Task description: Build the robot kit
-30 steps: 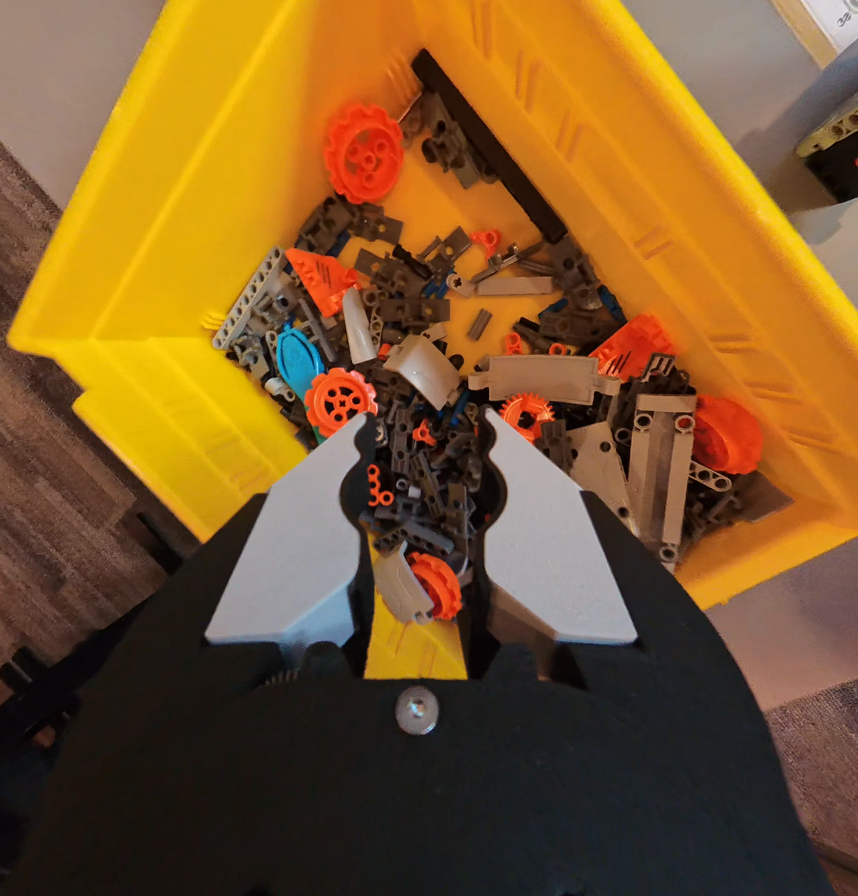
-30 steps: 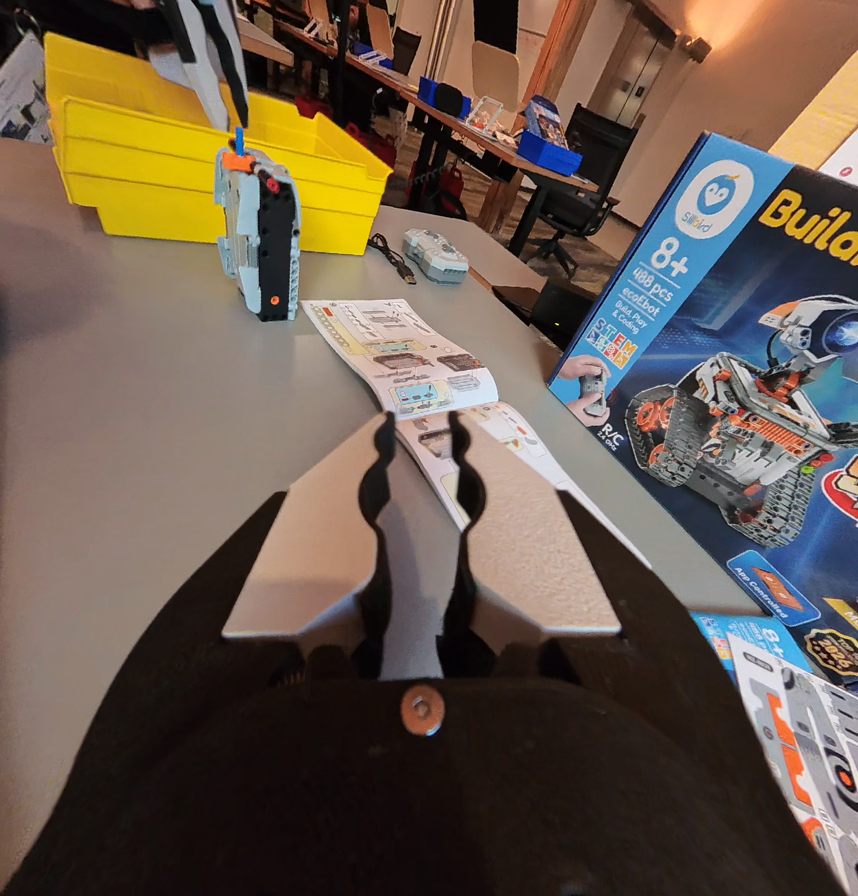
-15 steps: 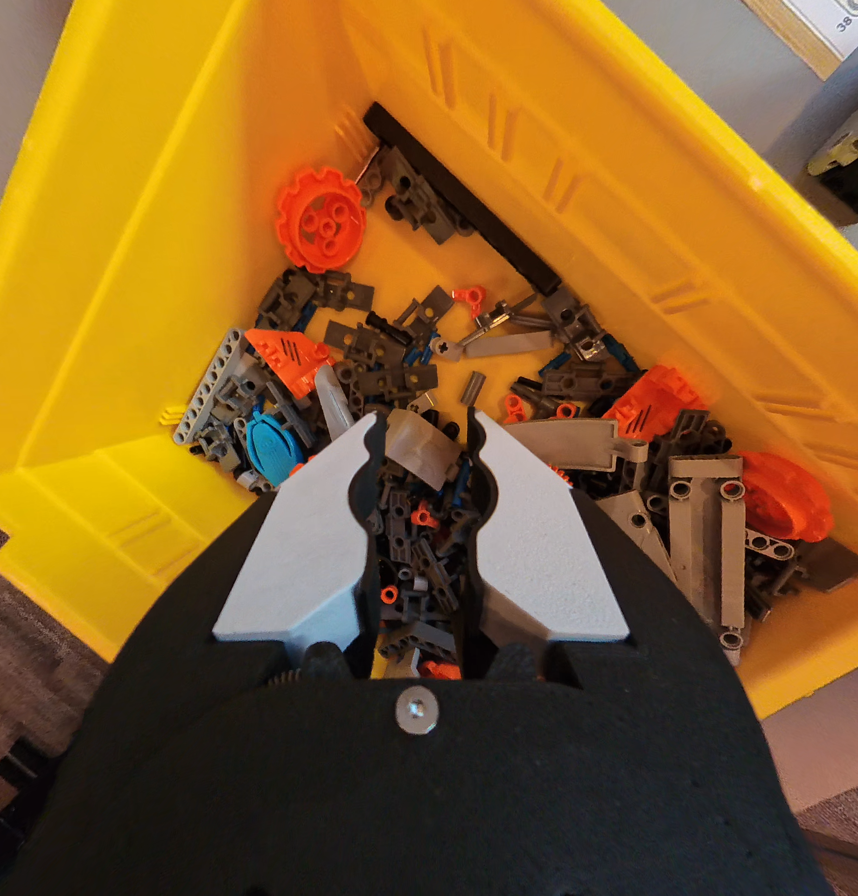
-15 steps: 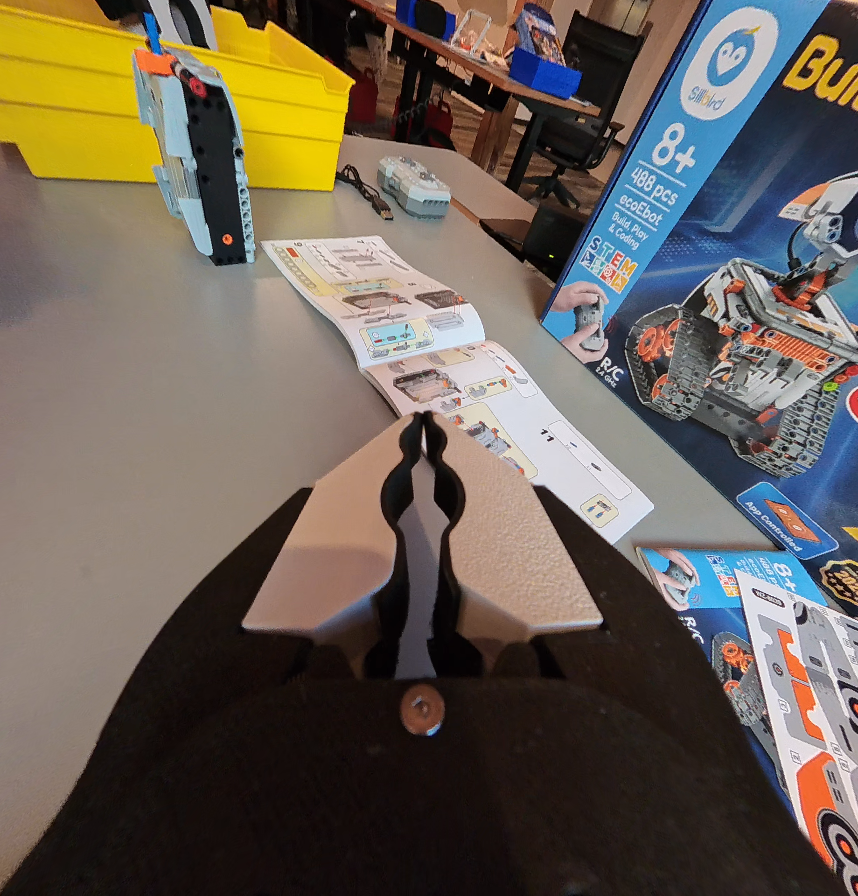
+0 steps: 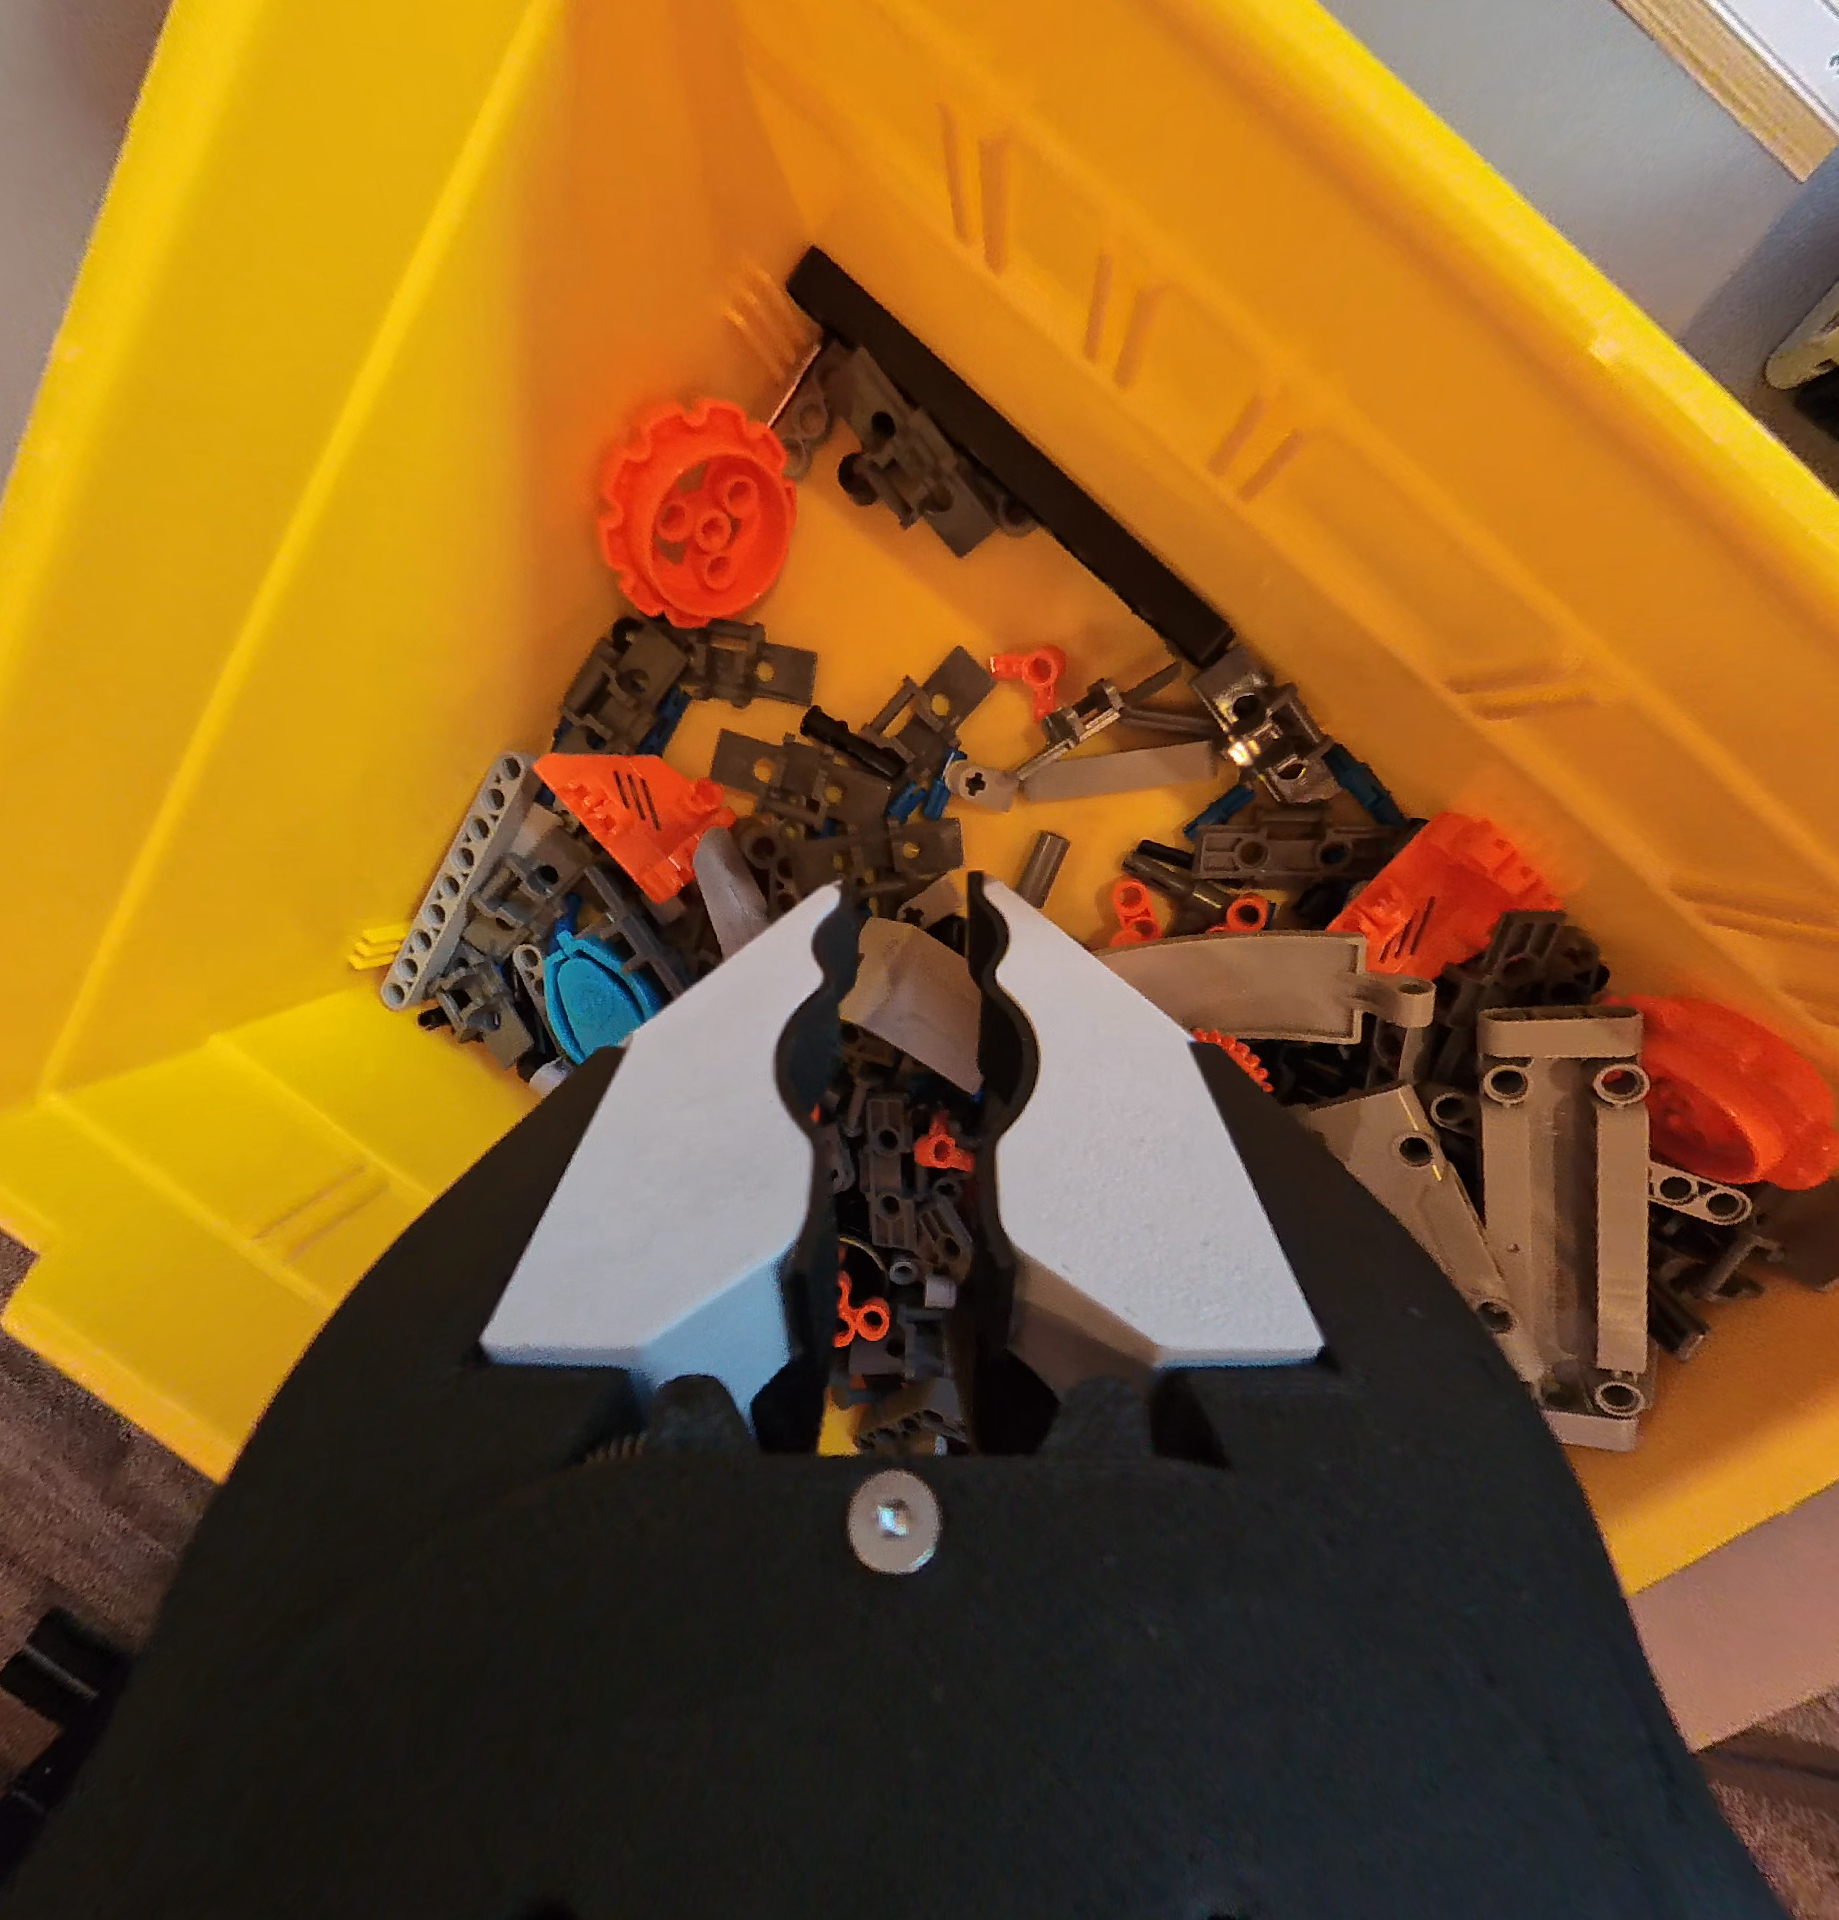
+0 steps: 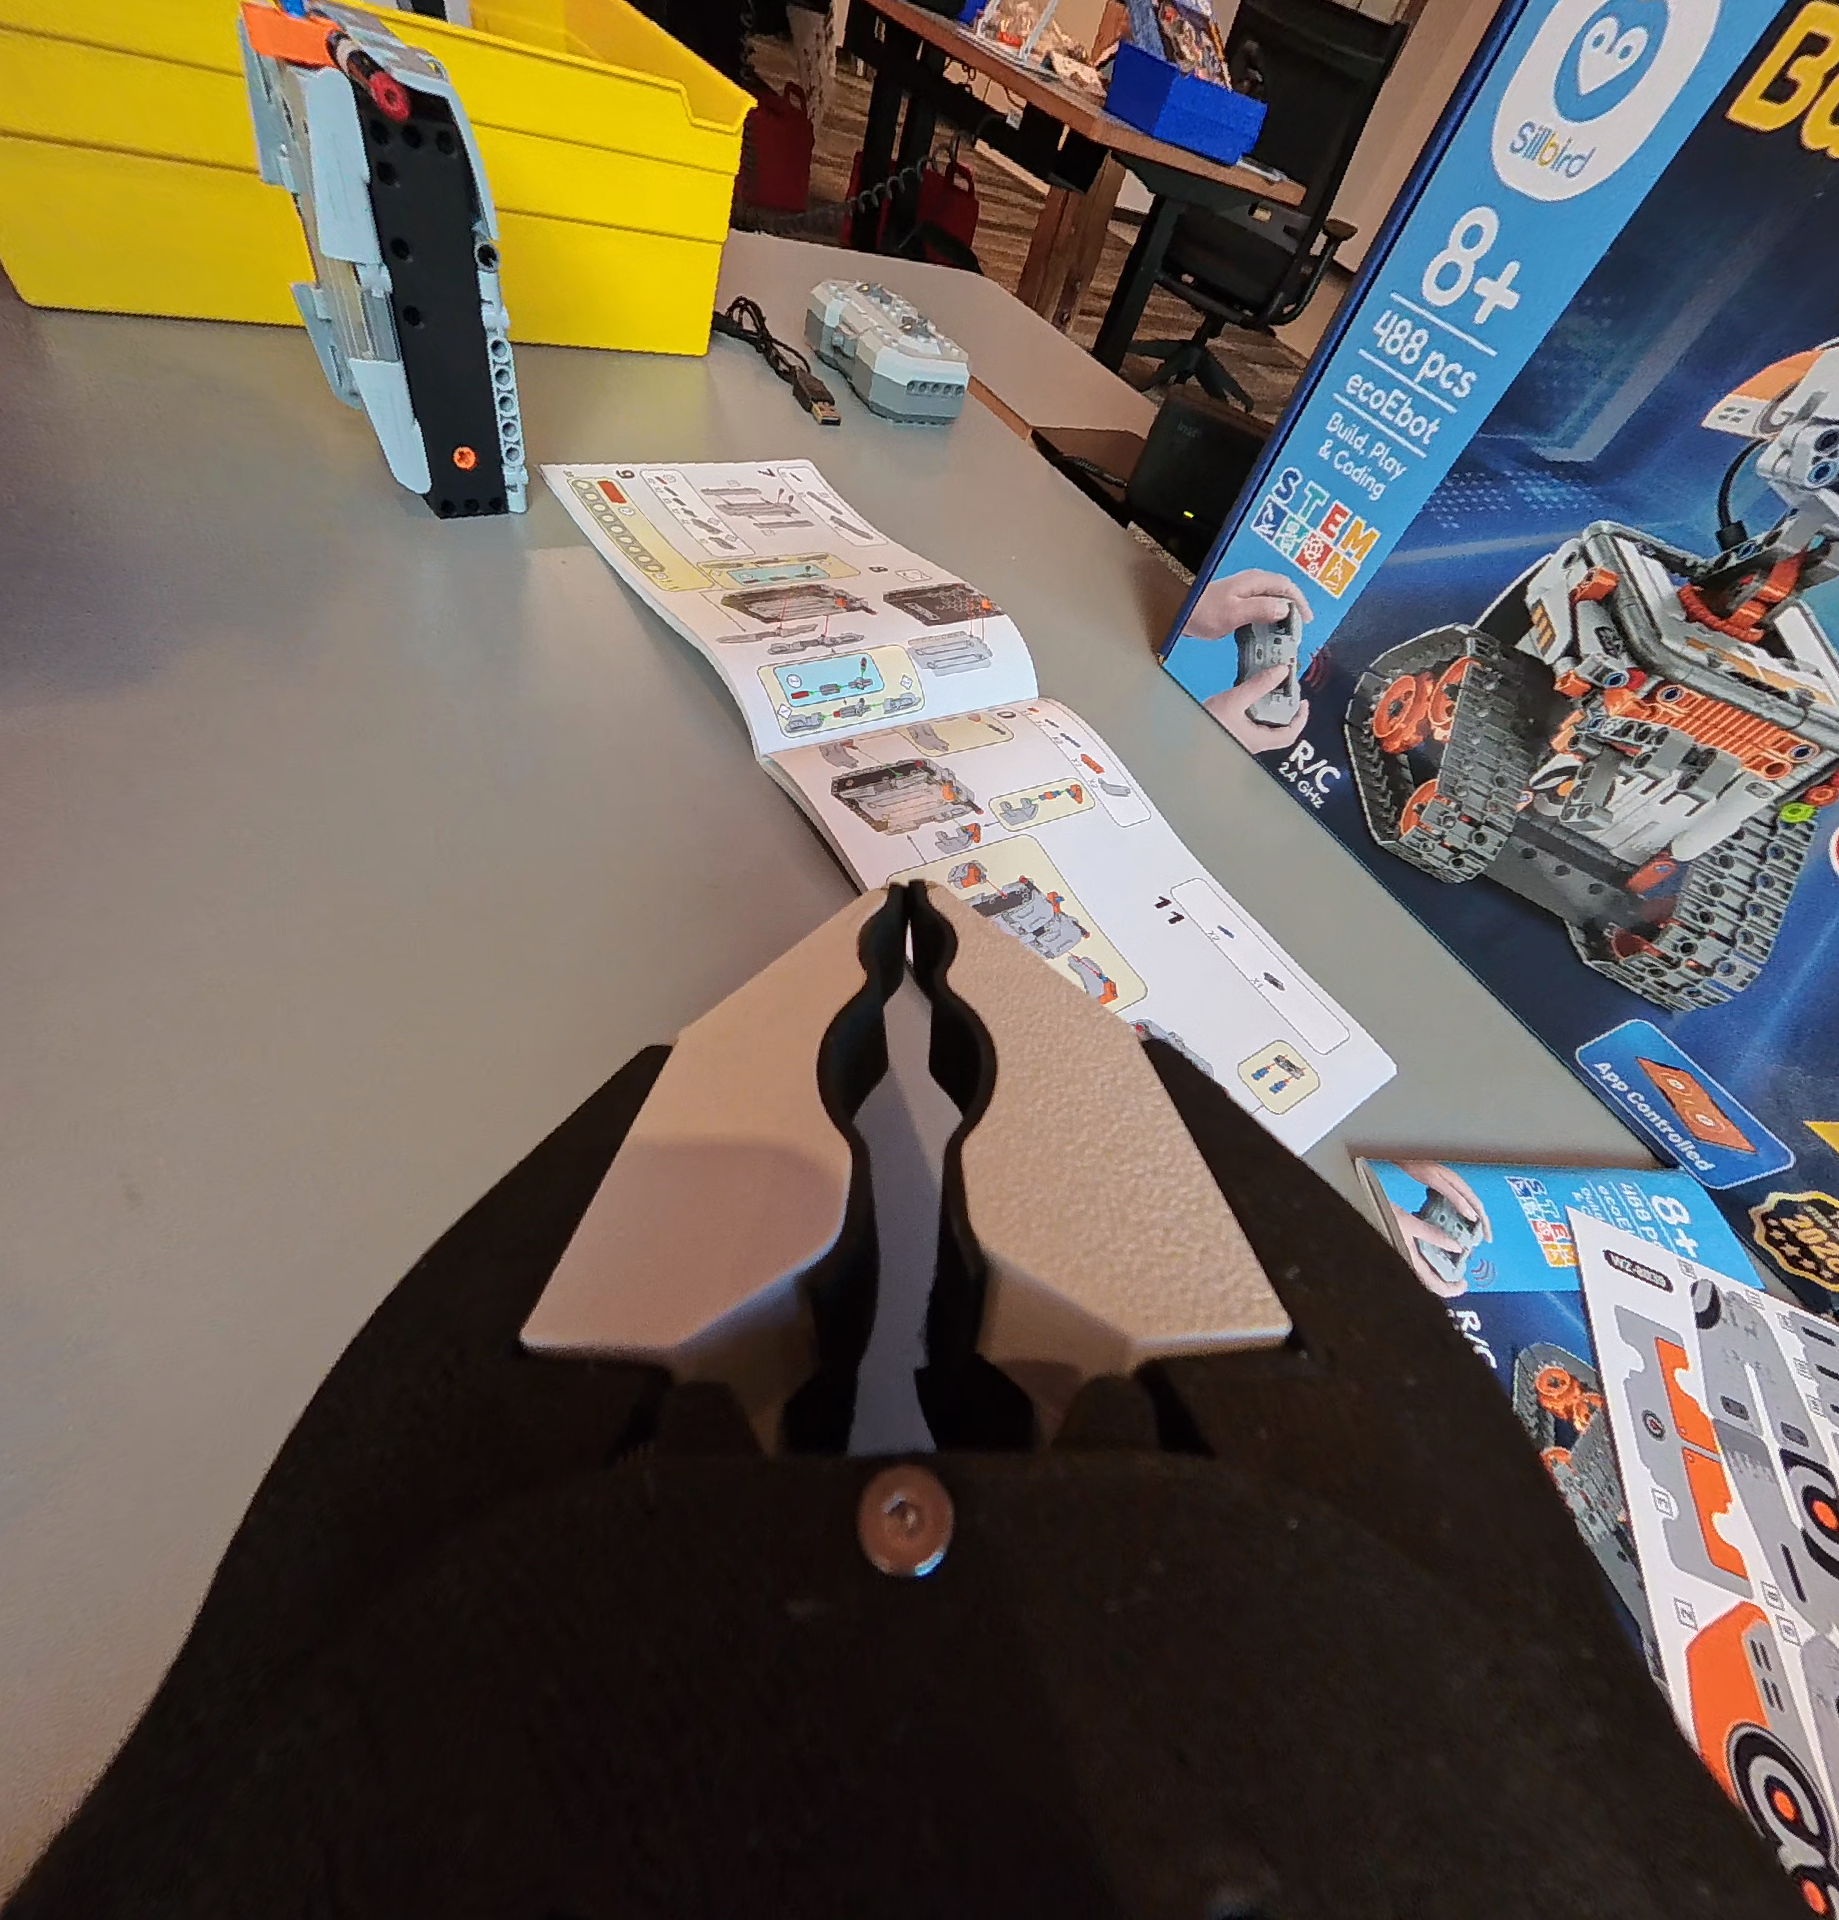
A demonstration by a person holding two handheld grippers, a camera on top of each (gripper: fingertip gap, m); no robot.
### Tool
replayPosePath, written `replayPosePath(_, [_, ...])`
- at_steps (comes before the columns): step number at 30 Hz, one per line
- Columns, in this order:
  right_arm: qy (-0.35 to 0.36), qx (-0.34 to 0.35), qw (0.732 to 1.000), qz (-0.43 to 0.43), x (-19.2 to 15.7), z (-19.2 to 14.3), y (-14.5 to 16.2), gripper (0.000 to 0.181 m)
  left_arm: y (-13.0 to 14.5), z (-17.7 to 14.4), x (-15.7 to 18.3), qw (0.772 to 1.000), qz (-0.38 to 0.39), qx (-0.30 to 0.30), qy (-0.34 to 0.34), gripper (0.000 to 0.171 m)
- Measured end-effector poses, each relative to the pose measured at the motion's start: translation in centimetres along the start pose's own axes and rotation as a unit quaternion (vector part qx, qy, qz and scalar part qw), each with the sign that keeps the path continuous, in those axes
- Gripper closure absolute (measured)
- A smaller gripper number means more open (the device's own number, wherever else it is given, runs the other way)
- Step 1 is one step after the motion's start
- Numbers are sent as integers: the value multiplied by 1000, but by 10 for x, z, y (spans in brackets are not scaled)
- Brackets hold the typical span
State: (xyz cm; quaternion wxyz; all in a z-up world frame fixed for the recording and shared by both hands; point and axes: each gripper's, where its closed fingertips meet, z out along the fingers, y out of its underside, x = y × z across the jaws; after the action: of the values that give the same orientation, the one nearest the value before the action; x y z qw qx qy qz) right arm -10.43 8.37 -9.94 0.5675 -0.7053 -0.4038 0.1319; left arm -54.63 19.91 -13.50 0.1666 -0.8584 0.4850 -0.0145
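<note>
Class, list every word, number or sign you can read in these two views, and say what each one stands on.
I will not copy writing; these bear it.
Blue box: large print, legible.
Open booklet: small step numbers.
Sticker sheet: codes too small.
Blue leaflet: print, partly covered.
White card, left view's corner: digits, cut off.
Yellow bin: none.

Left gripper (image 5: 907, 914) jaws around grey curved piece (image 5: 910, 997) (bin) — right gripper (image 6: 910, 920) closed, empty
</note>
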Motion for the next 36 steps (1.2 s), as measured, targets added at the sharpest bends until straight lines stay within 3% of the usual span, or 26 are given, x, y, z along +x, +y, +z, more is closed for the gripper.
replayPosePath(8, [4,-12,1000,-5,2,3,6,181,-11,2,-8,1000,15,7,4,161])
replayPosePath(11, [8,-13,1000,-6,4,2,7,181,-11,5,-8,1000,9,1,17,171])
replayPosePath(15, [19,14,1000,-6,7,0,-1,181,-13,13,-5,999,-15,-1,46,165])
replayPosePath(30, [54,15,998,30,25,1,7,181,-9,29,-24,994,88,-15,-63,129])
replayPosePath(36, [53,6,998,24,23,3,10,181,-17,31,-20,995,86,0,-51,122])
